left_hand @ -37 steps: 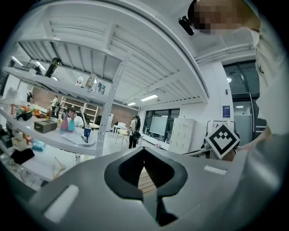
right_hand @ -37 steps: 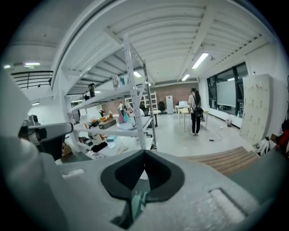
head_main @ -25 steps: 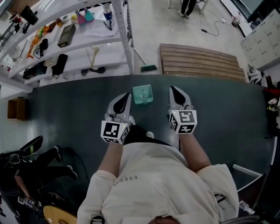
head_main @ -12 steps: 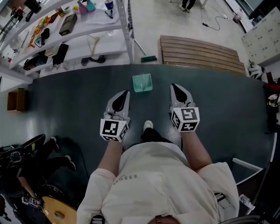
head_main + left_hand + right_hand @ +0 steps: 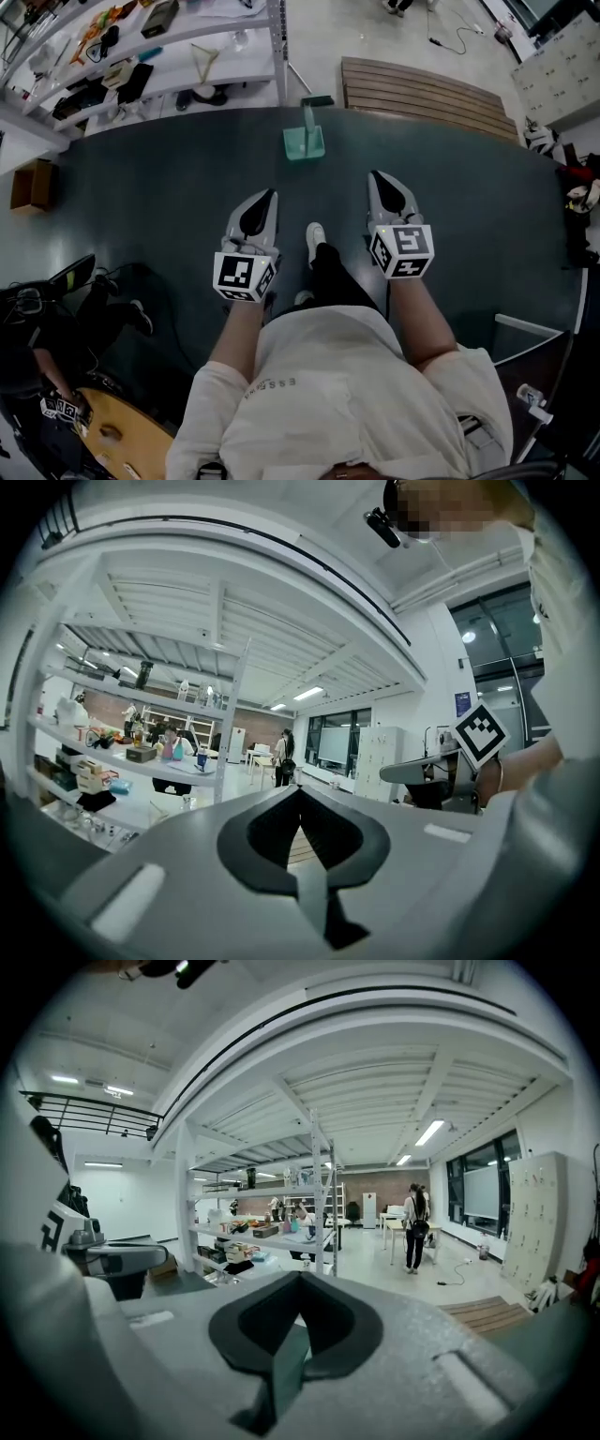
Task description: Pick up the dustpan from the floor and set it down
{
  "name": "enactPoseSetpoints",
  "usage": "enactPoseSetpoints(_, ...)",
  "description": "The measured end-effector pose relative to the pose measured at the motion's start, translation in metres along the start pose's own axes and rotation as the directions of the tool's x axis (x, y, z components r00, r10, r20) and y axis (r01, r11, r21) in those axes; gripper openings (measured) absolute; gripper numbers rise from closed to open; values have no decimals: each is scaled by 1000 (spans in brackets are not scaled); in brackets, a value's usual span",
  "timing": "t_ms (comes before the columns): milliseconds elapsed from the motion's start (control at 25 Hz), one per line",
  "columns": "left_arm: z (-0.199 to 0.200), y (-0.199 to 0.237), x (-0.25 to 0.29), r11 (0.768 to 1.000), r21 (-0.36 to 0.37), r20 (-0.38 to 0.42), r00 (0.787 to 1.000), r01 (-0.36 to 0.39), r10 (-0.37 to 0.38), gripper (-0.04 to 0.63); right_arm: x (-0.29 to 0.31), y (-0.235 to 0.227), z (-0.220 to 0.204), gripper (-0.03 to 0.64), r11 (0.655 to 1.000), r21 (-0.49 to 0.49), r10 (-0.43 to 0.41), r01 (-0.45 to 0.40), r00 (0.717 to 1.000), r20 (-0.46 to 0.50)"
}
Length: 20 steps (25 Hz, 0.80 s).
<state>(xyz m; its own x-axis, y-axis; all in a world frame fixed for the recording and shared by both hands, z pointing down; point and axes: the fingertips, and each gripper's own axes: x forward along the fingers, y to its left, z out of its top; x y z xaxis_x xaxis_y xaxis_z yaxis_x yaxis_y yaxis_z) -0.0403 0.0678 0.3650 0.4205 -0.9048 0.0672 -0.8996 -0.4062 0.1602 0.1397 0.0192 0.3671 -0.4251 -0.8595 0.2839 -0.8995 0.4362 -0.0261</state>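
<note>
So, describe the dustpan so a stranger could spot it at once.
Find the large dark floor area; at its far edge, just left of the slatted wooden platform, lies the dustpan. It is the only pale green scoop on it.

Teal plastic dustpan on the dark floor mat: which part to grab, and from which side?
Take the teal plastic dustpan by the pale narrow handle that seems to rise from its far edge. The tray is low and broad, a poor fit for a claw. Come from the near side and pinch the handle across its width. The left claw and right claw are shut, so open one first.
</note>
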Motion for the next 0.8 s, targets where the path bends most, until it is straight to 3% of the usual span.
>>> enactPoseSetpoints(320, -4, -45, -83, 1000, 15, 14, 1000, 9, -9, 15, -83, 34, -30, -11, 999, 35, -7, 8, 1000, -24)
enactPoseSetpoints(800, 15, -94, -123, 1000, 10, 74, 997, 20, -21, 15, -148, 50, -45, -11, 999, 22, 34, -34, 999, -7)
